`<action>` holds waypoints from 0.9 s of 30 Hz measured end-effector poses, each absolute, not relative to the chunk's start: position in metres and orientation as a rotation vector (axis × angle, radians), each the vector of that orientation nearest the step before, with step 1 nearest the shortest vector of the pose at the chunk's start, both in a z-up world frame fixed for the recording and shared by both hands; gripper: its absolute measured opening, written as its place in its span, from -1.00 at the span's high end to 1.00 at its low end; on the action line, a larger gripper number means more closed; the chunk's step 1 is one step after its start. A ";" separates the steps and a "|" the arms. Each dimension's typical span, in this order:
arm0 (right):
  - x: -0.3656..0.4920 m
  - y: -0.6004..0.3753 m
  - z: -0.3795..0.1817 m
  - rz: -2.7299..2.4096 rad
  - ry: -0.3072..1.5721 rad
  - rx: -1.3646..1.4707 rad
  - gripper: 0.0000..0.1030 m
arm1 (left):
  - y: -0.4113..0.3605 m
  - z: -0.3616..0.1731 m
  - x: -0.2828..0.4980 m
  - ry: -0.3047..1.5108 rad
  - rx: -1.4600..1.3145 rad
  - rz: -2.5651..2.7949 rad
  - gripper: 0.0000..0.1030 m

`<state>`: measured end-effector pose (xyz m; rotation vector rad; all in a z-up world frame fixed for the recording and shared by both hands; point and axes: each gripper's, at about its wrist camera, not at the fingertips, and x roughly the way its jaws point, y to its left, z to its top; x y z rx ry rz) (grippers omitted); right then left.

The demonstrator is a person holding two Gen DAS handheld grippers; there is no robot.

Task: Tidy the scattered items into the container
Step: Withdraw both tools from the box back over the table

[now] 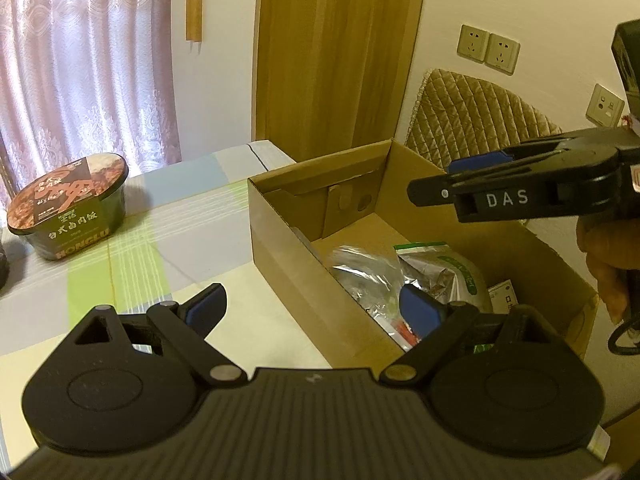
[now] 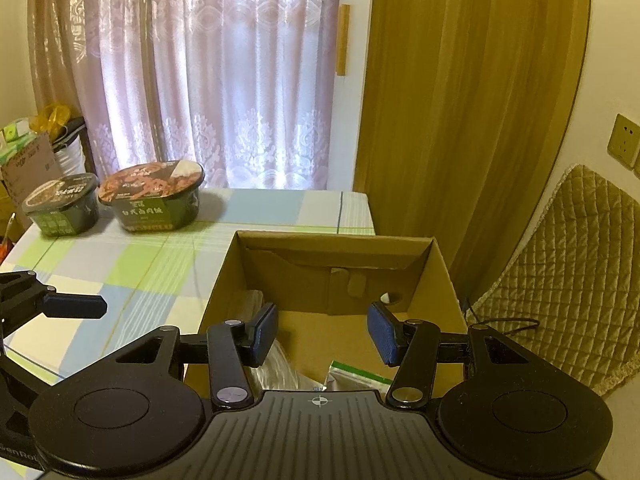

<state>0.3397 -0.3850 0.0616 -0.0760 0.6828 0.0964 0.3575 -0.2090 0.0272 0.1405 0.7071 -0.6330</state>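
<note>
Presently, in the left wrist view, the left gripper (image 1: 312,304) is hovering with its jaws spread wide and empty, straddling the near left wall of the box (image 1: 280,240). Foil bags (image 1: 400,276) are lying inside on the box floor. A bowl (image 1: 72,208) is sitting well apart at the far left of the table (image 1: 160,248). The right gripper (image 1: 436,184) is reaching in from the right above the box; whether it is released or clenched I cannot tell from this side.

Turning to the right wrist view, the right gripper (image 2: 322,332) is hanging released and empty over the box (image 2: 444,272). Two bowls, a small bowl (image 2: 60,208) and a big bowl (image 2: 154,196), are standing side by side near the table's far left edge.

Each bowl is probably light, stiff-rimmed and slick with film, so gripping across the rim or the side walls looks safest. Open table is lying between bowls and box, while the box walls are demanding a lift over them.
</note>
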 end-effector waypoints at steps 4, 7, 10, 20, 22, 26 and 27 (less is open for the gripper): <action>0.333 -0.387 0.061 0.090 0.693 -0.062 -0.10 | -0.208 0.029 0.355 0.706 0.139 -0.634 -0.76; 0.325 -0.390 0.063 0.079 0.697 -0.040 -0.10 | -0.206 0.030 0.350 0.707 0.138 -0.632 -0.76; 0.315 -0.394 0.064 0.073 0.710 -0.009 -0.11 | -0.203 0.032 0.344 0.711 0.135 -0.628 -0.76; 0.279 -0.402 0.068 0.054 0.735 0.040 -0.11 | -0.199 0.045 0.315 0.738 0.118 -0.613 -0.77; 0.271 -0.405 0.070 0.049 0.741 0.051 -0.11 | -0.199 0.048 0.308 0.745 0.111 -0.613 -0.78; 0.258 -0.409 0.073 0.038 0.746 0.052 -0.11 | -0.198 0.054 0.292 0.752 0.099 -0.611 -0.81; 0.254 -0.409 0.075 0.038 0.745 0.049 -0.11 | -0.197 0.055 0.288 0.754 0.096 -0.607 -0.82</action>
